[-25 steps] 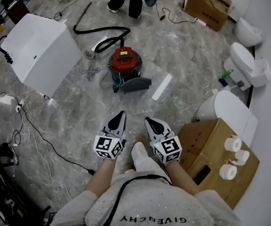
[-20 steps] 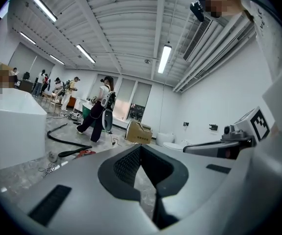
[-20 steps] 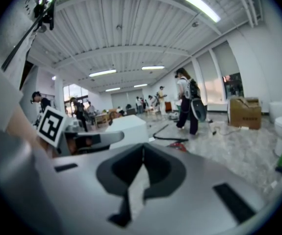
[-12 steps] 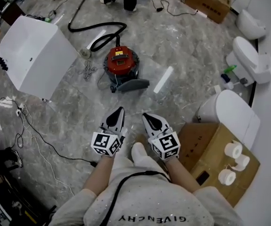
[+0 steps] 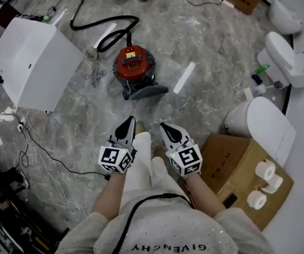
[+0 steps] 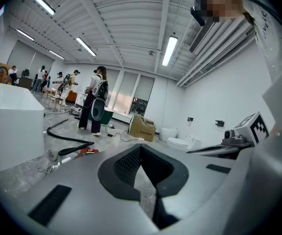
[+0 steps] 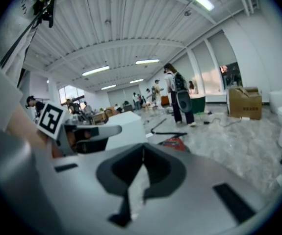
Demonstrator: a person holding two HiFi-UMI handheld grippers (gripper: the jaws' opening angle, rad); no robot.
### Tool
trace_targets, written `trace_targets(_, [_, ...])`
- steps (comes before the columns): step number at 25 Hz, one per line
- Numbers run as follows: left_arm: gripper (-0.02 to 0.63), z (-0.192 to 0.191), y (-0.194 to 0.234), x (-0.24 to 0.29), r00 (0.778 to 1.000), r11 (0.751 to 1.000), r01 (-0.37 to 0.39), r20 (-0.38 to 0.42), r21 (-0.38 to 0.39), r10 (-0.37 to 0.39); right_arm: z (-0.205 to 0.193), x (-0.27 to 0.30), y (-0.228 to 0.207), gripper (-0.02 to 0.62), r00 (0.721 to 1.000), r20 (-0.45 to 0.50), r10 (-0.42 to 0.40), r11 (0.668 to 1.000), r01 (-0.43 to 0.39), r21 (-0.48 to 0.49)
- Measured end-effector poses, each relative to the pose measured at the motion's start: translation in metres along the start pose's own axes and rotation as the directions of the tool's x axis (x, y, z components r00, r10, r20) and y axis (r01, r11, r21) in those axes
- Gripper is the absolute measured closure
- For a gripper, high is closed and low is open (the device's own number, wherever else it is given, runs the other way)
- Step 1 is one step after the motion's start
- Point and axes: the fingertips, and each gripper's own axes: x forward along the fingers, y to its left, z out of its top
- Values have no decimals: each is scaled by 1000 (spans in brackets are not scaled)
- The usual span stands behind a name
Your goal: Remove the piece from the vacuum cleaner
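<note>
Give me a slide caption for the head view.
Red vacuum cleaner on the marble floor ahead; left tongs and right tongs held out, shut and empty.

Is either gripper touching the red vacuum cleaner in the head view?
No, the left gripper and right gripper are apart from the vacuum cleaner, with floor between.

A polished grey marble-patterned floor [image 5: 204,46] with a soft sheen lies under a vacuum cleaner [image 5: 134,62], which has a glossy red plastic top, a duller dark grey plastic base and a matt black hose [image 5: 117,36]. Around it are a smooth white box [image 5: 33,62] with a satin finish, a glossy white ceramic toilet [image 5: 281,57], a matt brown cardboard box [image 5: 236,160] and soft white paper rolls [image 5: 265,169]. The left claw [image 5: 131,120] and right claw [image 5: 164,126] have smooth, matt pale grey plastic shells and finely ribbed black pads [image 6: 126,164].
</note>
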Motion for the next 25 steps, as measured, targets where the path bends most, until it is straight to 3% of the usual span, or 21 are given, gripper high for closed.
trace_targets(11, [584,-40,52,94,997,998,59,-56,-34,-61,-24,84,-51,581,996,-83,-27,1000,27,3])
trace_targets(21, [584,-94,108,139,991,996,51,-123,-74,-60,-61,159,-85,581,983,-184,2,1000,-6,-23])
trace_targets(25, [584,-118,113,156,977,993,92,-185,-79,-105,-78,180,-100,581,970,-242,7,999,-15,-32])
